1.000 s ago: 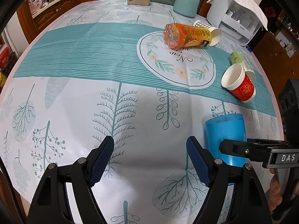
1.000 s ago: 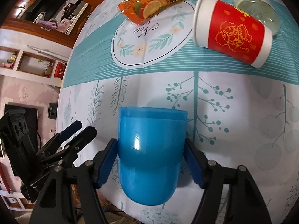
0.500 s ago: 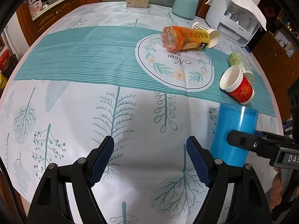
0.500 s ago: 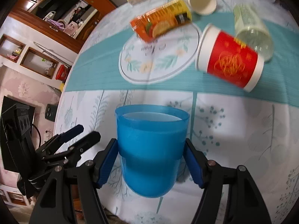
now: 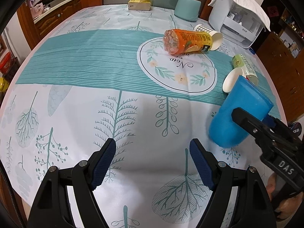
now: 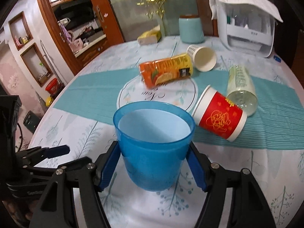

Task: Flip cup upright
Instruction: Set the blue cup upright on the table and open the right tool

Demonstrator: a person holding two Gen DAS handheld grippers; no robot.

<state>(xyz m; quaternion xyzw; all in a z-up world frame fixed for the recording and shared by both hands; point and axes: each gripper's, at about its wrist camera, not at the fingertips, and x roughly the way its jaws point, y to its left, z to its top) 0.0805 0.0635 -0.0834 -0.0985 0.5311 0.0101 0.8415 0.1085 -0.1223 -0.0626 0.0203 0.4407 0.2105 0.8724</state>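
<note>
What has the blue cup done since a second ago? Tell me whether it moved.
Yes. The blue cup, clamped in the right tongs, has tipped from lying sideways toward upright, its mouth now rising against the red paper cup lying behind it.

Both the left gripper [image 5: 153, 163] and the right gripper [image 6: 153, 166] have black angular arms, silver screws and ribbed blue pads [image 5: 103, 163]. White "DAS" lettering marks the right gripper's body at lower right of the left wrist view, beside bare skin of the right hand [image 5: 283, 203].

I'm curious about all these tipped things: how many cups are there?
3: the blue cup held in the right gripper, the red cup lying beside it, and a white paper cup, possibly a nested stack, behind the orange bottle.
</note>
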